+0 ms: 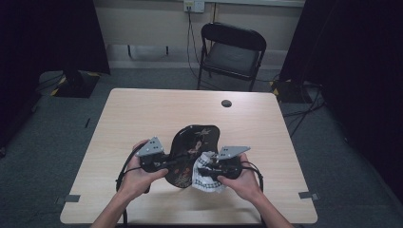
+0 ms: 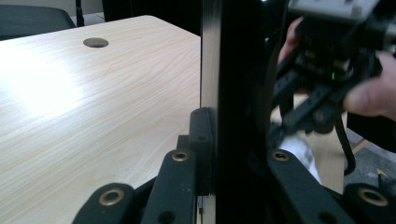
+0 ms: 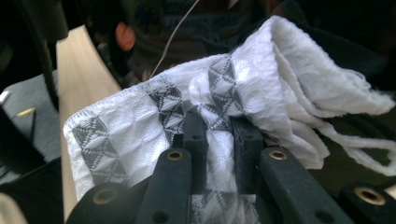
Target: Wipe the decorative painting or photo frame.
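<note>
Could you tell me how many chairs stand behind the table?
1. A black folding chair stands on the floor beyond the far edge of the table, under the wall socket. The dark curtains at both sides could hide more.

From above my near edge, the high view looks forward and down on the whole surface (image 1: 142, 114). Both gripper views sit close behind my jaws; the left shares the surface's far edge.

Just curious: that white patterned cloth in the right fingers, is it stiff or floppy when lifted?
Probably floppy: the cloth bunches and folds around the right gripper. Likely light, since its loose edge hangs freely. Its waffle weave probably resists slipping.
</note>
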